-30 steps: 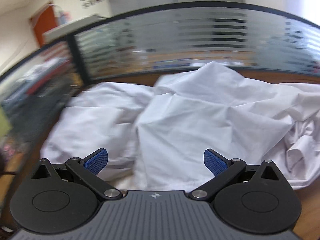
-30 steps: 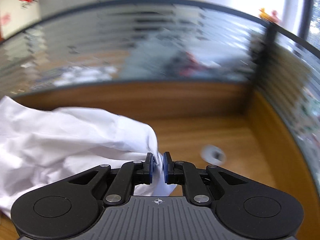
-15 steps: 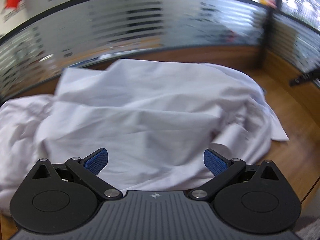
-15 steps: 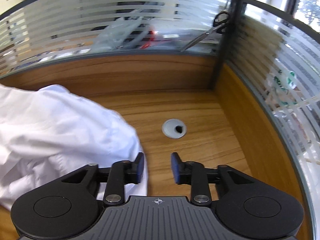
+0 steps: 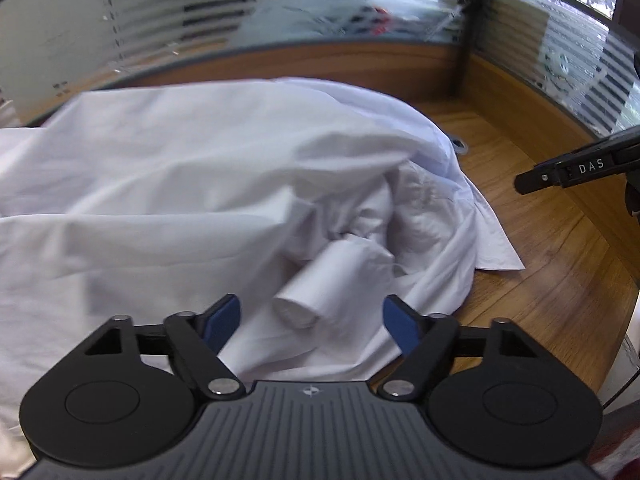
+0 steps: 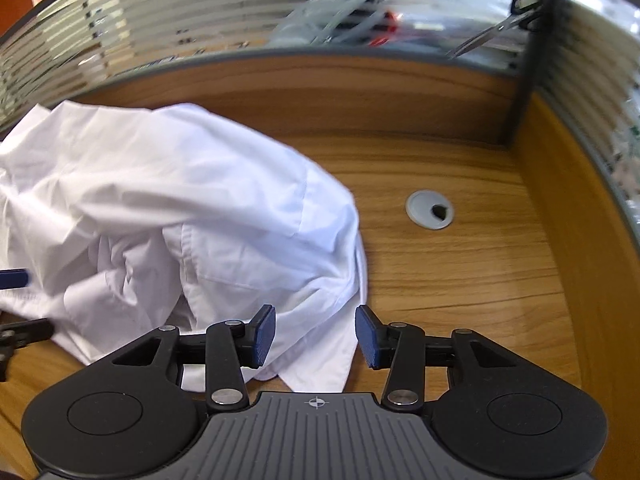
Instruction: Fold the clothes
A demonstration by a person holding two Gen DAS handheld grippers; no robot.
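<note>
A crumpled white shirt (image 5: 180, 184) lies in a heap on the wooden desk (image 5: 532, 264). A rolled cuff (image 5: 320, 284) points toward my left gripper (image 5: 312, 322), which is open and empty just above the cloth. In the right wrist view the shirt (image 6: 200, 200) fills the left half, with a hem corner (image 6: 320, 368) under my right gripper (image 6: 316, 334). The right gripper is open and holds nothing. It also shows at the right edge of the left wrist view (image 5: 580, 168).
Frosted glass partitions (image 6: 280, 12) with wooden lower panels wall the desk at the back and right. A grey cable grommet (image 6: 430, 209) sits in the desk to the right of the shirt. Scissors (image 6: 504, 24) hang on the corner post.
My right gripper has opened and let go of the shirt, which dropped onto the desk. My left gripper swung right across the shirt, staying open, and now faces the rolled cuff.
</note>
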